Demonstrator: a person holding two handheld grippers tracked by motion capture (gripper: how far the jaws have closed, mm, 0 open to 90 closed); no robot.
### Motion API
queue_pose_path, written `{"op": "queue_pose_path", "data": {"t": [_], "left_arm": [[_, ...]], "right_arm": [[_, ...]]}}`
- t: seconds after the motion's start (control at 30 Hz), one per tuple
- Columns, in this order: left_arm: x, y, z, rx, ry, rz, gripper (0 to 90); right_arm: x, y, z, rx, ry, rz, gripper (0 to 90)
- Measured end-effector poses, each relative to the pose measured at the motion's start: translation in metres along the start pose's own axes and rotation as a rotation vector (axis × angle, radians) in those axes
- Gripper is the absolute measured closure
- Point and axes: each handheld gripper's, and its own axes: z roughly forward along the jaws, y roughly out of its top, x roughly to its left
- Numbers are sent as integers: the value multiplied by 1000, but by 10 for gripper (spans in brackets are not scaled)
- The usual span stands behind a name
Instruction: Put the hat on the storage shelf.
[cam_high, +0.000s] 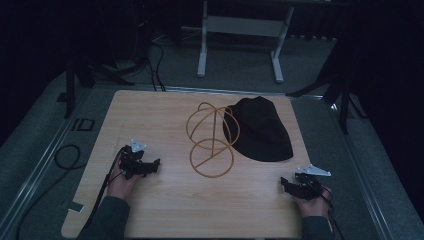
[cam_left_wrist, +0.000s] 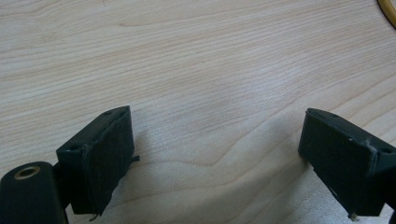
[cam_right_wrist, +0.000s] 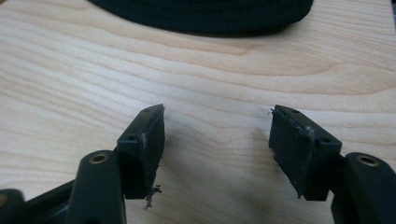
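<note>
Where the wooden bench (cam_high: 150, 210) fills the high view, a wire stand (cam_high: 212, 140) of golden hoops sits near its middle, with a black hat (cam_high: 260, 130) lying just beside it on the right, the hat's edge overlapping the stand's upper hoop. Left tool (cam_high: 146, 166): held in the person's left hand (cam_high: 120, 182) near the bench's left edge, well apart from the stand; in the left gripper view its jaws stand wide apart over bare wood, grasping nothing, and a sliver of golden hoop (cam_left_wrist: 388, 11) shows at the top right corner. Right tool (cam_high: 295, 186): held low at the near right, jaws likewise parted and empty in the right gripper view, the hat's brim (cam_right_wrist: 201, 16) lying ahead of them, apart.
</note>
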Motion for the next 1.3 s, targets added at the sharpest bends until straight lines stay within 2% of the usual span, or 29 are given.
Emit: {"op": "queue_pose_path", "data": {"t": [0.4, 0.5, 0.53, 0.6, 0.77, 1.07, 1.3], "left_arm": [[0, 0, 0, -1, 0, -2, 107], [0, 0, 0, -1, 0, -2, 107], [0, 0, 0, -1, 0, -2, 107], [0, 0, 0, -2, 0, -3, 107], [0, 0, 0, -1, 0, -3, 107], [0, 0, 0, 1, -1, -2, 108], [0, 0, 0, 1, -1, -2, 107]], "right_arm": [[-5, 15, -4, 151, 92, -112, 446], [-3, 17, -6, 175, 136, -167, 476], [-3, 17, -6, 175, 136, -167, 476], [0, 18, -8, 203, 164, -232, 492], [4, 22, -10, 243, 190, -287, 555], [4, 38, -20, 250, 195, -349, 565], [5, 52, -24, 251, 219, -407, 575]]}}
